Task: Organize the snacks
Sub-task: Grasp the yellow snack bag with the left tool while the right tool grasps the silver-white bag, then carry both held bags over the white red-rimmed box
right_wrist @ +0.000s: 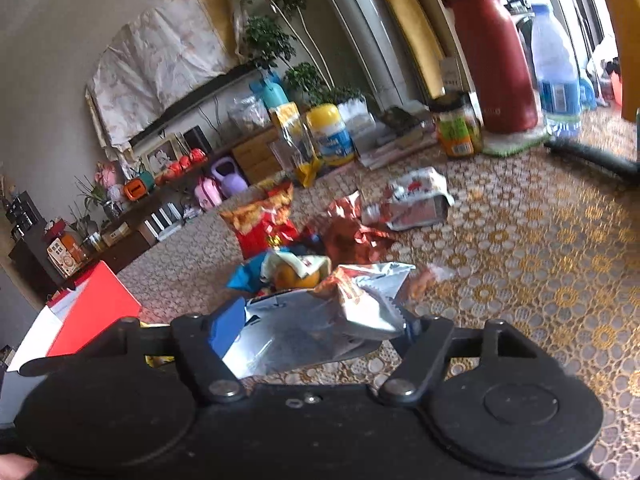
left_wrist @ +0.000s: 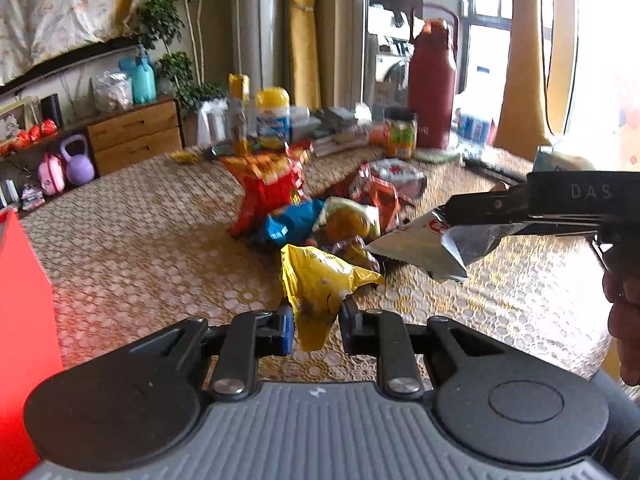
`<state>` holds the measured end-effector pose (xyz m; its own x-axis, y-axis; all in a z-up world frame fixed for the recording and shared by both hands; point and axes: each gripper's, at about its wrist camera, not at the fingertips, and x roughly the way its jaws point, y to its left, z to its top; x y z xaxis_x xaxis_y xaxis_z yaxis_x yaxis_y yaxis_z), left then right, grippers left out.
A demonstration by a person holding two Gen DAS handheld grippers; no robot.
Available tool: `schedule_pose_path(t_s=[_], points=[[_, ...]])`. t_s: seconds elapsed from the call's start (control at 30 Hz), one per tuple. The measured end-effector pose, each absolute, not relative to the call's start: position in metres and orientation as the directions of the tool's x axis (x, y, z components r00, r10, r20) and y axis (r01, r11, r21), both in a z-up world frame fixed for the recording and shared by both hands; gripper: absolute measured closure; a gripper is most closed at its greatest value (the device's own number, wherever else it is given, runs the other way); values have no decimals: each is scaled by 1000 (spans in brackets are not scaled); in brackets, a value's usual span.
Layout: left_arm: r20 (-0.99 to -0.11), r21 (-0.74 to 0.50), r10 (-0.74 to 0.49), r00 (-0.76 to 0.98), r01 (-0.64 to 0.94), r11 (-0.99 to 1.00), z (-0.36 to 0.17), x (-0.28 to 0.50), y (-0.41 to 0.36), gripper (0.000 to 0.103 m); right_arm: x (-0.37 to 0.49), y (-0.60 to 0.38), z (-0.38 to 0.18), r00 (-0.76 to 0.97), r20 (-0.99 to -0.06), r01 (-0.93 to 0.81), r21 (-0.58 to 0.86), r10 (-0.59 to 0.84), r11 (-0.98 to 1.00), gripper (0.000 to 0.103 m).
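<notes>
- A red box (left_wrist: 20, 320) stands at the far left edge of the tabletop (left_wrist: 140, 232), which wears a gold-and-white lace cloth.
- The left hand-held gripper (left_wrist: 316, 324) is closed onto a yellow snack bag (left_wrist: 320, 284); the crumpled bag is pinched between the fingers and held just above the cloth.
- Beyond it, near the middle of the tabletop, lies a heap of snack packets: a red-and-orange chip bag (left_wrist: 272, 184), a blue packet (left_wrist: 292, 224) and a white packet with an orange picture (left_wrist: 348, 220), all touching.
- The right hand-held gripper (right_wrist: 320, 324) is clamped on a silver foil packet (right_wrist: 320, 320), lifted clear of the cloth to the right of the heap.
- Farther back stand a yellow-lidded canister (left_wrist: 273, 118), a jar (left_wrist: 400, 132) and a dark red flask (left_wrist: 432, 84).
</notes>
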<state>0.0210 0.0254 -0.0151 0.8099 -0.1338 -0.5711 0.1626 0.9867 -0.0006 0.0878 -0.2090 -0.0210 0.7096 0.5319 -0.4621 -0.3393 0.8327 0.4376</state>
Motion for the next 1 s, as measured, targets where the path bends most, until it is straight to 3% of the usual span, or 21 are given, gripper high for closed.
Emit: schedule_pose_path(t_s=[0.27, 0.63, 1.0], points=[[-500, -14, -76, 862, 79, 997, 29, -11, 54, 82, 65, -195, 22, 728, -376, -422, 412, 573, 807, 30], [-414, -3, 112, 904, -125, 992, 80, -62, 127, 82, 51, -106, 88, 630, -257, -651, 339, 733, 679, 30], [-479, 7, 263, 838, -295, 955, 71, -83, 214, 82, 49, 22, 115, 463, -293, -795, 279, 836, 538, 30]])
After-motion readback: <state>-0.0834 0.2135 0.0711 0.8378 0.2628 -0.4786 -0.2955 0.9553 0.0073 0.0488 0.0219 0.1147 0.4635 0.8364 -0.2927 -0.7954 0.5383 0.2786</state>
